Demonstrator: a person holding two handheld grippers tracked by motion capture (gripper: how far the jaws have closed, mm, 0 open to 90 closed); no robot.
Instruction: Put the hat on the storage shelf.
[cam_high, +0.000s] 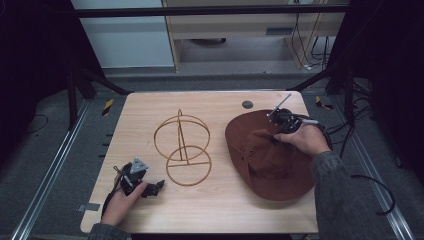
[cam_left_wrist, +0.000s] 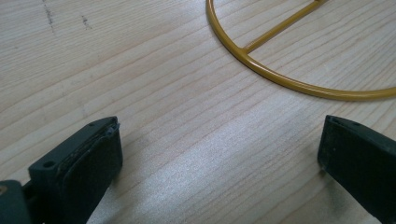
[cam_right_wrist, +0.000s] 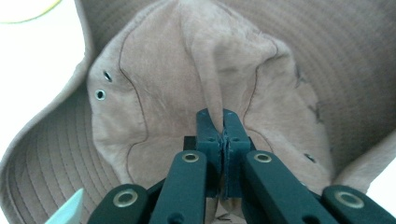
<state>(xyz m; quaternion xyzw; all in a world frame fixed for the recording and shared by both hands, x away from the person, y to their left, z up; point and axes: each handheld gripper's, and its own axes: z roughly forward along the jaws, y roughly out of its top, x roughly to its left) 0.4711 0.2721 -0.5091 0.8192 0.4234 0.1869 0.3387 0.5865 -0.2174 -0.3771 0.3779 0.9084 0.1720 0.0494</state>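
A brown wide-brimmed hat (cam_high: 270, 160) lies on the right half of the wooden table (cam_high: 215, 200). My right gripper (cam_right_wrist: 222, 116) is shut on a fold of the hat's crown (cam_right_wrist: 205, 70), the cloth pinched up between its jaws. In the high view that right gripper (cam_high: 281, 131) sits over the hat's far side. A gold wire hat stand (cam_high: 182, 145) lies on its side mid-table. My left gripper (cam_high: 156, 187) rests at the front left, open, with bare wood between its jaws. In the left gripper view the left gripper (cam_left_wrist: 219, 140) faces the stand's ring (cam_left_wrist: 299, 84).
A small dark round disc (cam_high: 247, 104) is set in the table near its far edge. Cables trail off the right side of the table. Dark frame legs stand at both far corners.
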